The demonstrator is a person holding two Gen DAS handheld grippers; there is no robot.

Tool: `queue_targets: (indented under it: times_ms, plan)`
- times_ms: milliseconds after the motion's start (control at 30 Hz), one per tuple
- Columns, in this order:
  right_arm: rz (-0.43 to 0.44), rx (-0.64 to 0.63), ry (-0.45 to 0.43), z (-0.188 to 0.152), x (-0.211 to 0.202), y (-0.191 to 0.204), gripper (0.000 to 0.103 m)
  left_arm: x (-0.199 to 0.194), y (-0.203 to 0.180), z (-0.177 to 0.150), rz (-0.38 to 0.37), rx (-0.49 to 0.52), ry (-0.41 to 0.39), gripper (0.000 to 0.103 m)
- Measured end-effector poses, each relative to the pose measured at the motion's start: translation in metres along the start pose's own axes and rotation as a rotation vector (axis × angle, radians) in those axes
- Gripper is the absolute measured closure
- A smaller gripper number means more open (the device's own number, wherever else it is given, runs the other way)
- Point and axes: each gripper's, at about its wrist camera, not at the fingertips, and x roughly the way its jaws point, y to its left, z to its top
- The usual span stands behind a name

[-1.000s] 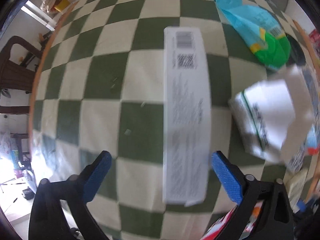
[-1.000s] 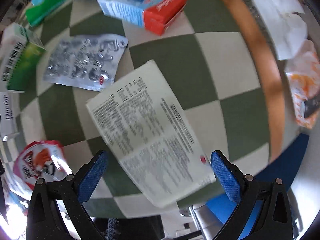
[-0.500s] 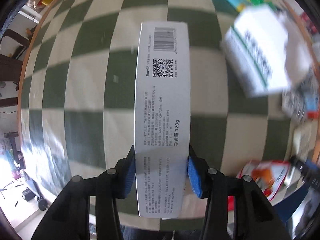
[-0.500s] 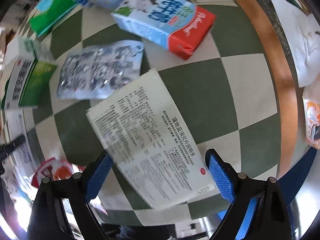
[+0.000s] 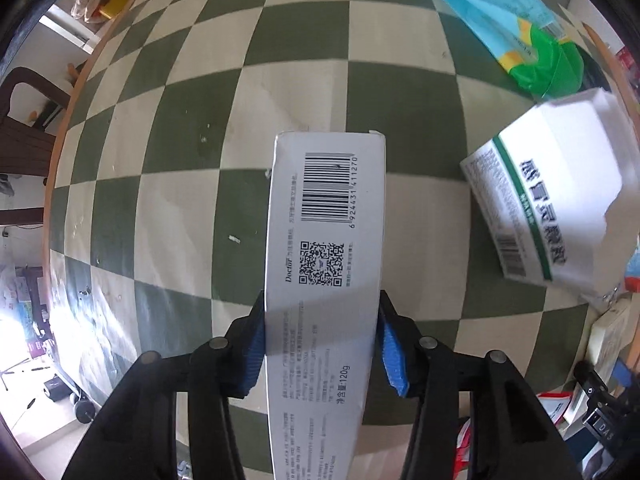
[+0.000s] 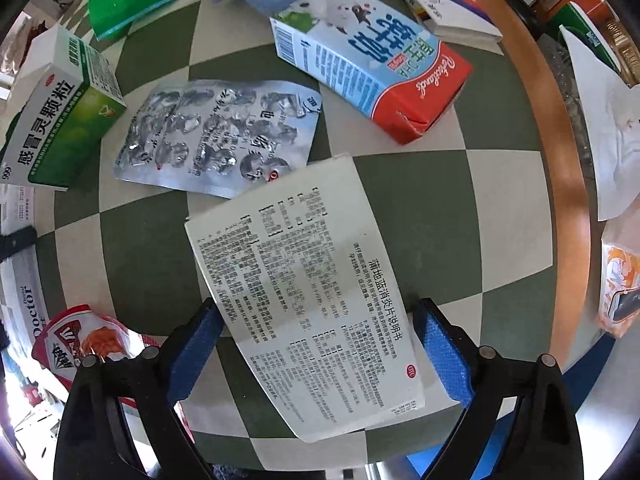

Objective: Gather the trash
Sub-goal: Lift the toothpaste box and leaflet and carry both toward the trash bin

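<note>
- The left gripper [image 5: 322, 340] is clamped on a long white toothpaste box [image 5: 326, 248]; both blue pads press its sides near the lower half, and the barcode end juts forward over the green-and-cream checked tablecloth [image 5: 180, 208].
- The right gripper [image 6: 318, 350] has just been closing a little, yet its jaws stand wide and grip nothing.
- A printed leaflet [image 6: 296, 292] lies flat on the cloth between those fingers, skewed, its far corner touching a silver blister pack [image 6: 218, 136].
</note>
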Motion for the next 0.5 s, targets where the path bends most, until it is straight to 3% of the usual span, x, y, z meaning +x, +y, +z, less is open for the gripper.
queue_targets:
  times_ms: [33, 200, 500]
  plan:
    - [-0.001, -0.001, -0.014, -0.004, 0.006, 0.002, 0.018, -0.003, -0.005, 0.007, 0.006, 0.007, -0.011, 0.058]
    - [0.002, 0.036, -0.043, -0.017, 0.040, 0.005, 0.018, -0.021, -0.010, 0.007, 0.031, 0.031, -0.042, 0.059]
    - [0.106, 0.153, -0.090, -0.037, 0.095, -0.015, 0.019, -0.056, 0.004, -0.022, 0.040, 0.040, -0.126, 0.059]
